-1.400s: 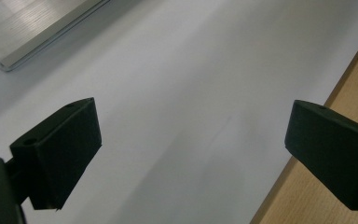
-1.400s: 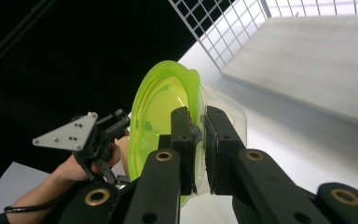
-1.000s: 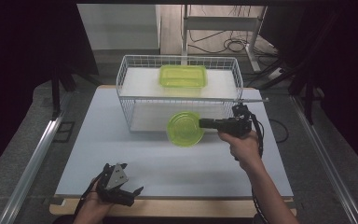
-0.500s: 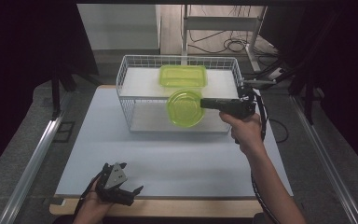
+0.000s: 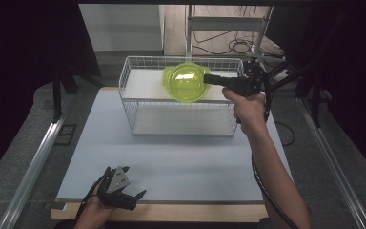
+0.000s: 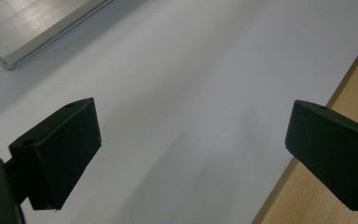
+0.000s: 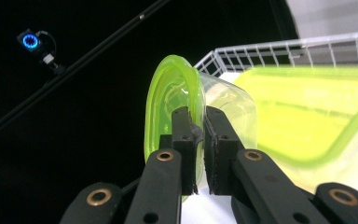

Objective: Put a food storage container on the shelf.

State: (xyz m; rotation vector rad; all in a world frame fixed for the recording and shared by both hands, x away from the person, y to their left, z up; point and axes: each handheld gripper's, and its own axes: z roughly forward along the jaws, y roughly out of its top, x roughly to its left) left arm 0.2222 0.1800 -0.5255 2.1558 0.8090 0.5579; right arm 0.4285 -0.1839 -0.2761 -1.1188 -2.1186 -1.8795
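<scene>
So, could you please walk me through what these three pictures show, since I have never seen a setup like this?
Gladly. There is no robot here: a person holds a hand tool with two black jaws in each hand. The high view looks down on the table from above. The other two come from small cameras riding on each tool, looking along its jaws.

On the table stands a white wire basket with a green rectangular container inside. The right gripper is shut on the rim of a round green container, carrying it tipped on edge above the basket. The left gripper rests near the table's front edge, jaws open, holding nothing.
</scene>
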